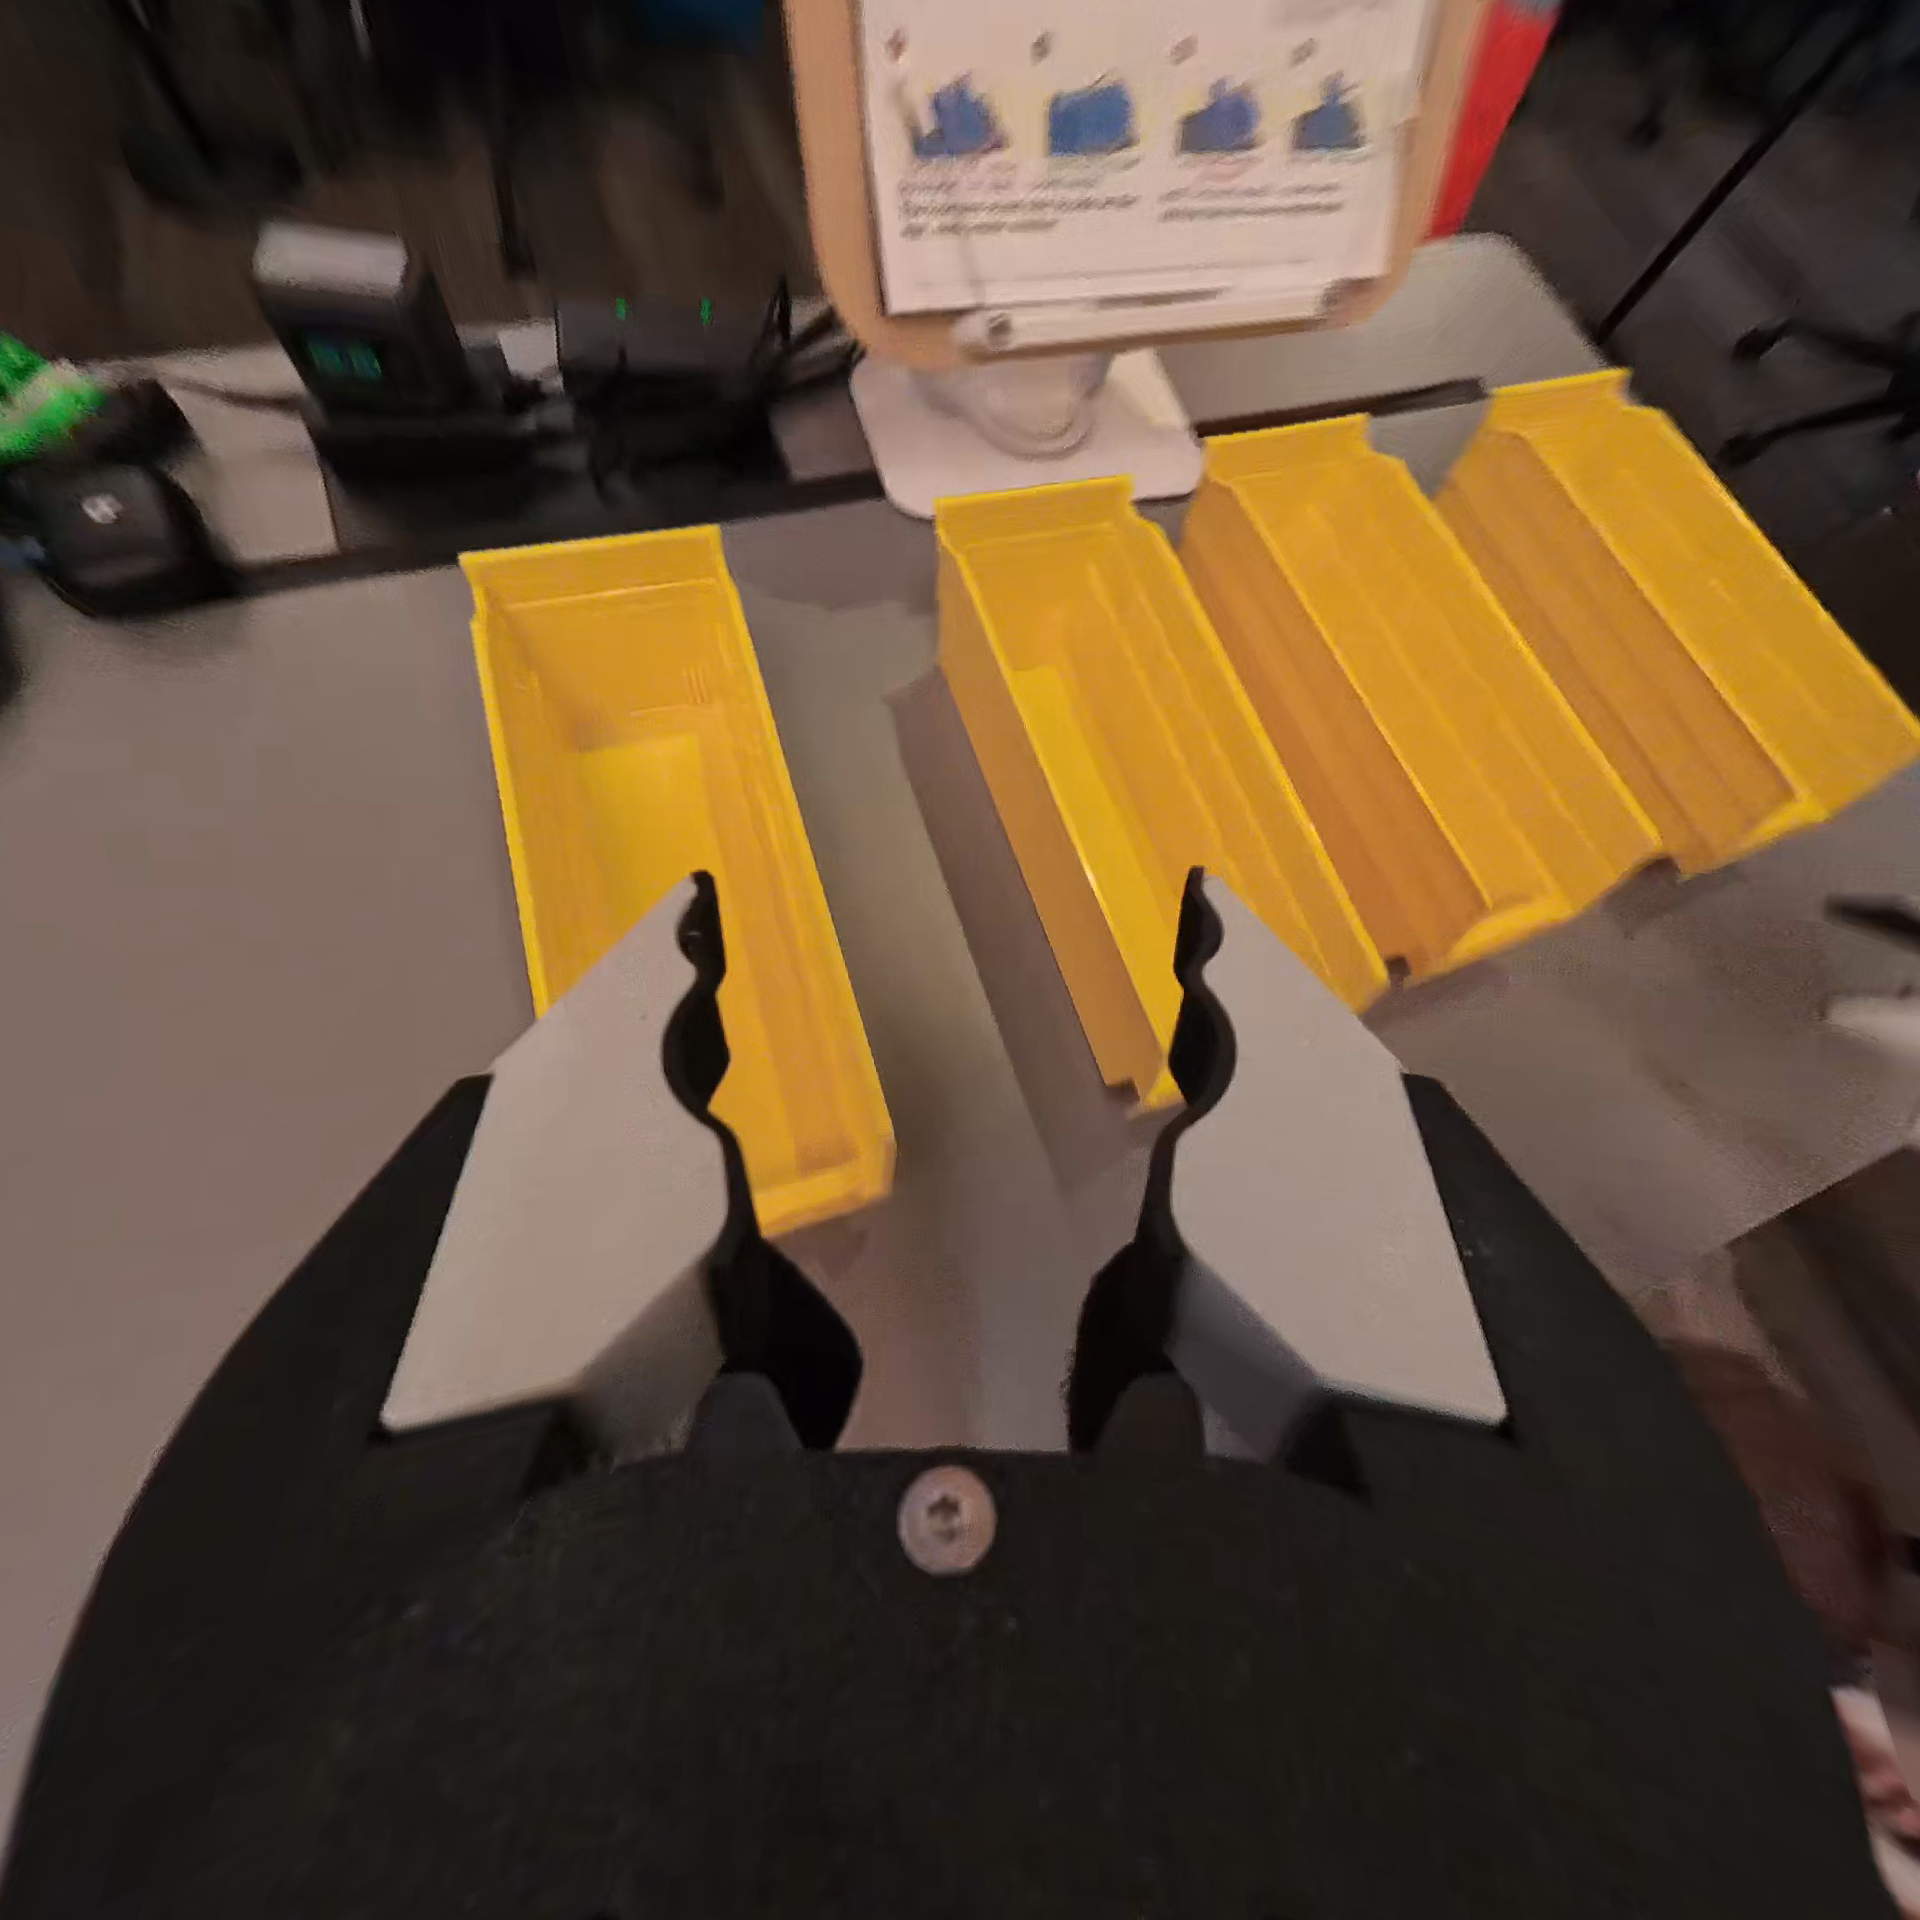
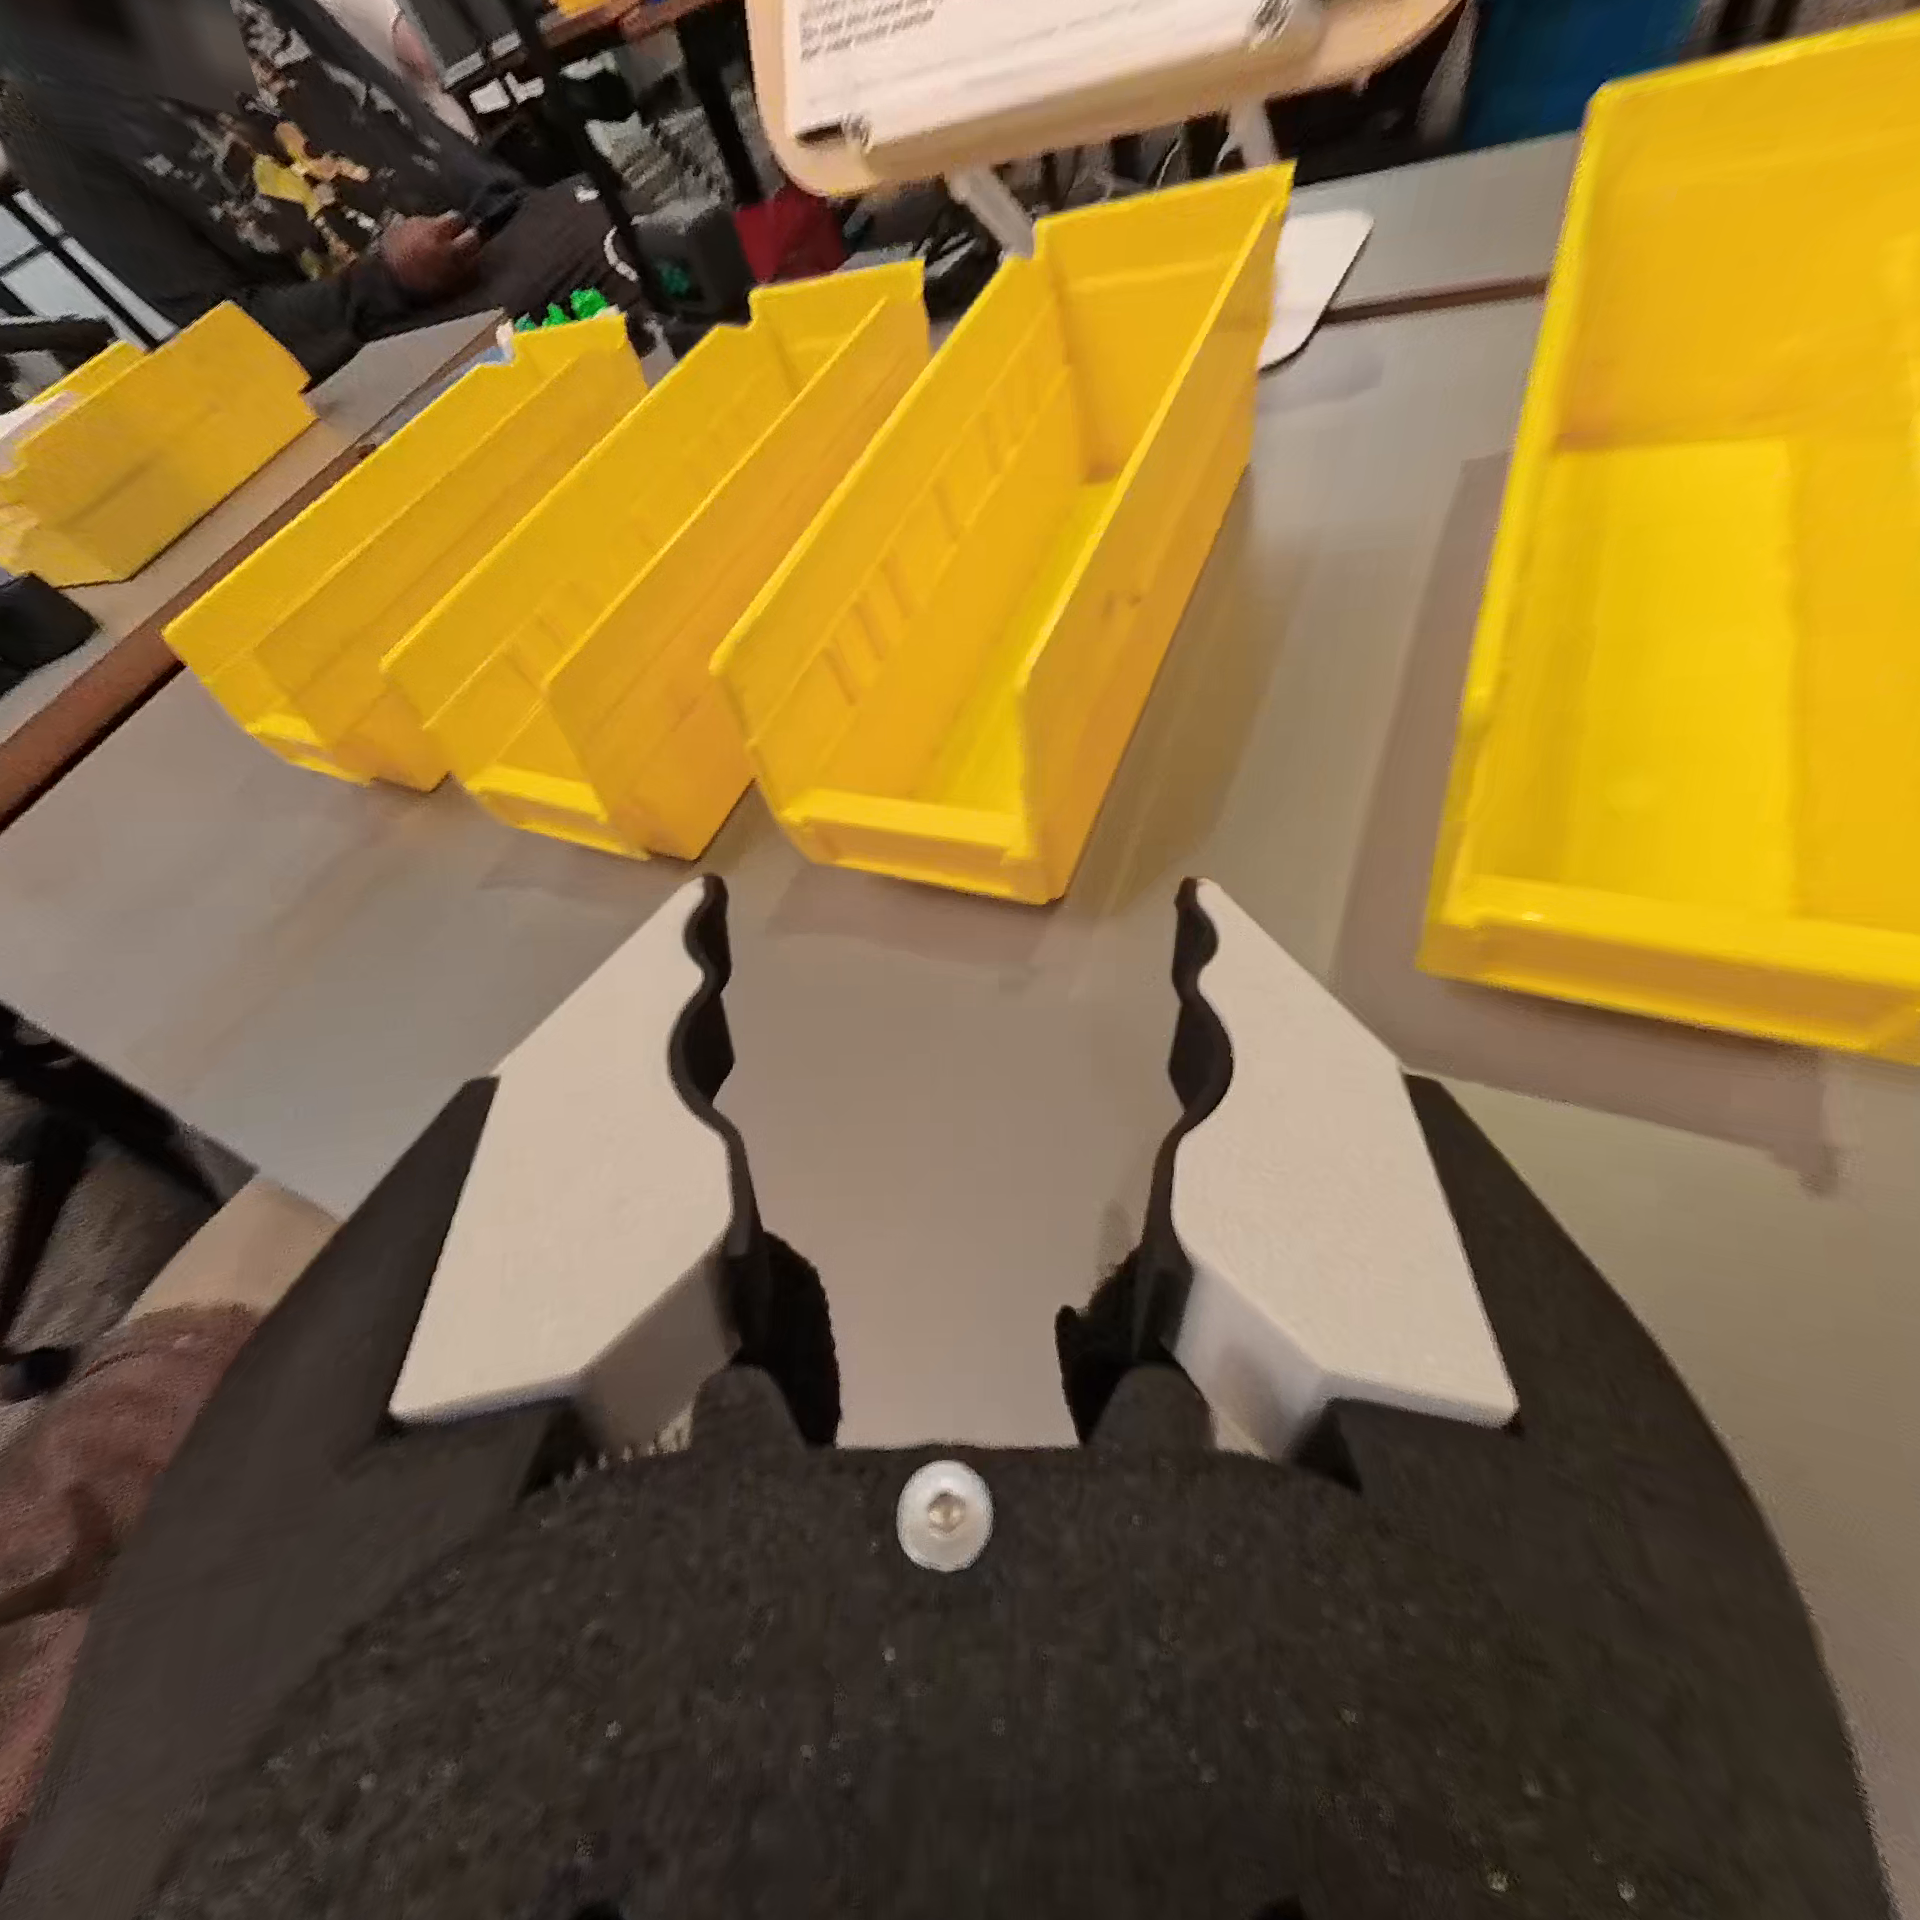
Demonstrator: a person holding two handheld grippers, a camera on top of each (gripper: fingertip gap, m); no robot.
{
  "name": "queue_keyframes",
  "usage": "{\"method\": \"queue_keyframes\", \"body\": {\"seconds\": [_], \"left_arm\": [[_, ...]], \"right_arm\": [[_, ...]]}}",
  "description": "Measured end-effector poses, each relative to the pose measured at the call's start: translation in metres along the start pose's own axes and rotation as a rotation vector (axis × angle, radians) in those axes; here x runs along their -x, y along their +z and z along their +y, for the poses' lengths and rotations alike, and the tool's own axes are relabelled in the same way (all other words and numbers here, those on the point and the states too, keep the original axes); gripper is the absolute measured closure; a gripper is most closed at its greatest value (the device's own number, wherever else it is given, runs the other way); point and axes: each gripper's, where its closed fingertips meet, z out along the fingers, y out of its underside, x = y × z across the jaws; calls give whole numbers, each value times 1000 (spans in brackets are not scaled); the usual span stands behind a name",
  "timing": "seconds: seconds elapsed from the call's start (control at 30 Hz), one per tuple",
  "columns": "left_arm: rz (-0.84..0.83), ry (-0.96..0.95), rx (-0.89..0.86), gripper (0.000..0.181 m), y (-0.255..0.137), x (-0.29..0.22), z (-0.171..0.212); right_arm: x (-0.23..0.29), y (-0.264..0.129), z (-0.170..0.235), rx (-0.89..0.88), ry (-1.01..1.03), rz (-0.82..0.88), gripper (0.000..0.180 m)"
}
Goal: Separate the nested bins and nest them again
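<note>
Several long yellow bins stand apart, open side up, on the grey table [image 1: 239, 935]. In the left wrist view one bin [image 1: 644, 810] lies alone at the left, and three more [image 1: 1122, 790] [image 1: 1382, 707] [image 1: 1662, 623] lie side by side to its right. My left gripper [image 1: 951, 883] is open and empty, above the lone bin's near end and the gap beside it. In the right wrist view three bins [image 2: 416, 582] [image 2: 665, 582] [image 2: 997, 582] lie side by side, with another bin [image 2: 1683, 582] close at the right. My right gripper [image 2: 948, 894] is open and empty, just short of the third bin's near end.
A board on a white stand [image 1: 1122, 166] holding a paper sheet stands behind the bins. Dark electronic boxes with green lights [image 1: 353, 332] sit at the back left. Another yellow bin [image 2: 156, 447] rests on a neighbouring table, where a person in dark clothes [image 2: 312, 177] sits.
</note>
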Motion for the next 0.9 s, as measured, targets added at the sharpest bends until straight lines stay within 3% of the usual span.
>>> {"method": "queue_keyframes", "body": {"seconds": [0.1,0.17,0.23,0.3,0.37,0.43,0.5,0.73,0.9], "left_arm": [[-58,129,-293,95,-52,-26,65],[-130,183,-486,116,-72,-34,103],[-184,179,-511,120,-72,-32,140],[-113,170,-423,112,-58,-41,166],[-99,181,-395,113,-52,-43,167],[-187,206,-353,123,-43,-23,171],[-242,193,-302,123,-31,-1,178],[-163,61,-290,122,-14,17,171],[-121,48,-240,128,-6,8,177]], "right_arm": [[-3,-6,-10,-55,-43,20,95],[0,-7,-13,-91,-72,28,96],[5,-5,-14,-95,-110,43,97],[8,-1,-11,-71,-159,67,97],[14,3,-8,-57,-183,67,97],[20,3,-10,-74,-192,64,103],[22,1,-15,-106,-216,83,106],[1,-5,-14,-139,-338,271,110],[16,-5,3,-88,-243,184,112]]}}
